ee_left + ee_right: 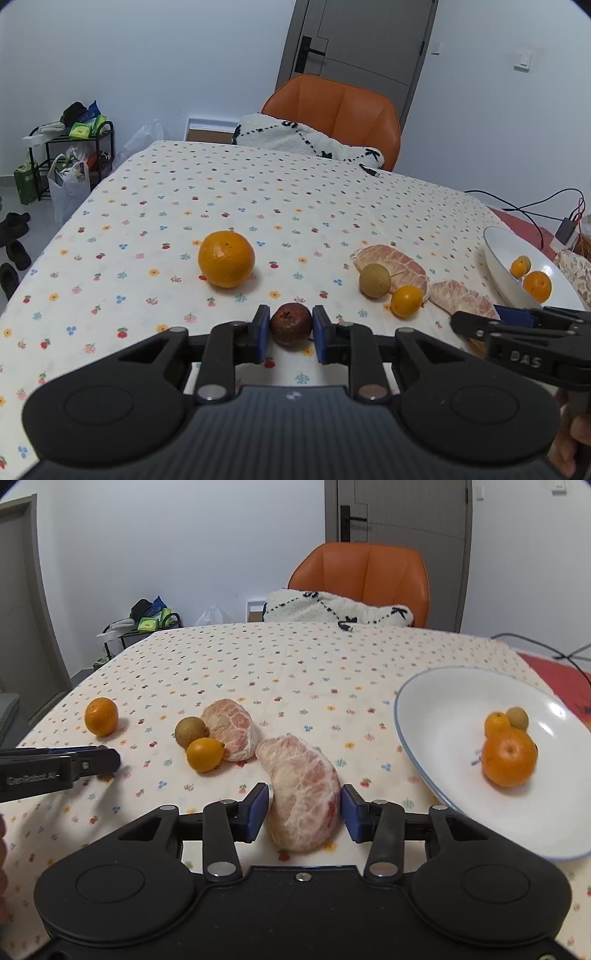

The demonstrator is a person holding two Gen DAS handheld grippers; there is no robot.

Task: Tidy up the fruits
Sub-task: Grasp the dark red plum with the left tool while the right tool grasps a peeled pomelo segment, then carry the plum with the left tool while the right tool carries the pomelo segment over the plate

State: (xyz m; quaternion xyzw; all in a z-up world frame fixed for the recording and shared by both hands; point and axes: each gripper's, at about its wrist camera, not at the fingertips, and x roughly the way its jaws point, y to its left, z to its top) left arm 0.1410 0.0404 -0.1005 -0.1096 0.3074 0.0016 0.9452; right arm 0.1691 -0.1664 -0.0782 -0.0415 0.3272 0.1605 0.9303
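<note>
My left gripper (289,332) has its jaws around a small dark red fruit (290,324) on the tablecloth, with slight gaps at both pads. A large orange (226,263) lies beyond it to the left. My right gripper (303,812) is open around a peeled pomelo segment (303,794), pads not pressing it. A second pomelo segment (231,734), a brown longan (190,731) and a small kumquat (204,754) lie to the left. The white bowl (436,716) at right holds an orange (509,757), a kumquat (496,722) and a longan (517,717).
The table has a flowered cloth (258,192). An orange chair (332,110) with a white blanket (306,138) stands at the far edge. Cables (532,210) and a red mat lie at the right. A cluttered rack (70,147) stands left on the floor.
</note>
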